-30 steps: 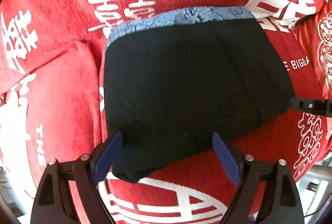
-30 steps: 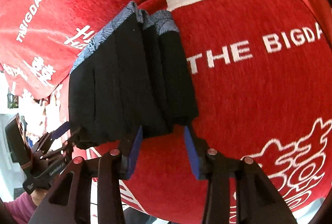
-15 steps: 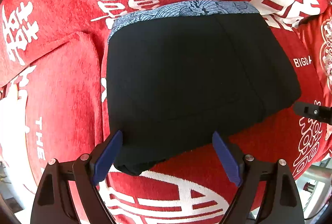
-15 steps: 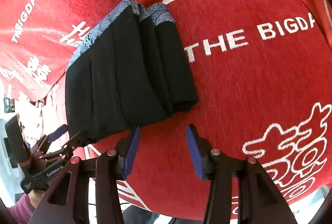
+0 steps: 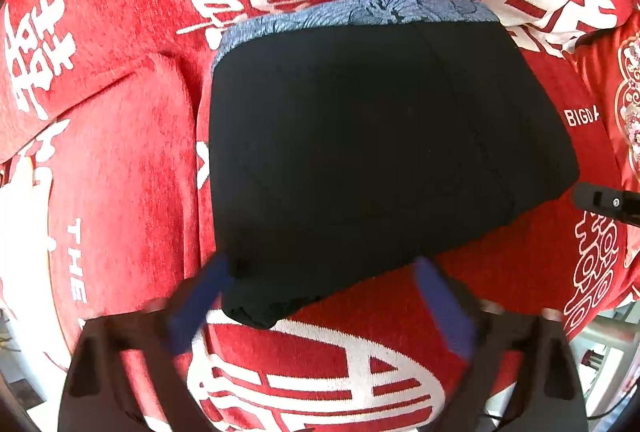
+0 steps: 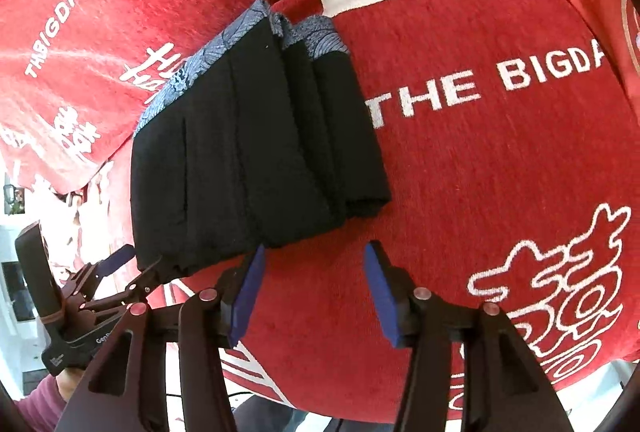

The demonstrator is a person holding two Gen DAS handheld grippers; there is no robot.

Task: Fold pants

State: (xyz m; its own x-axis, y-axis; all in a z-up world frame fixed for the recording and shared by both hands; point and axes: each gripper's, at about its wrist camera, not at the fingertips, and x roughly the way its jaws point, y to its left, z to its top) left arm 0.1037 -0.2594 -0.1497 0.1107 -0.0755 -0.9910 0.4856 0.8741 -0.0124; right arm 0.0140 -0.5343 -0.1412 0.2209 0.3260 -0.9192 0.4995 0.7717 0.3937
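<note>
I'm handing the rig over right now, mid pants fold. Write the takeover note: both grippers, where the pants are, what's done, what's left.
Left gripper: jaws opening wide, straddling the near edge of the pants without pinching it.
Right gripper: jaws opening, nothing between them, just off the bundle's near corner.
Pants: black, folded into a compact stack, blue patterned waistband at the far edge, lying on the red blanket.
Done: folding looks finished; both grips released.
Left: probably just pull both grippers clear; tidy the loose near-left corner if wanted.
</note>
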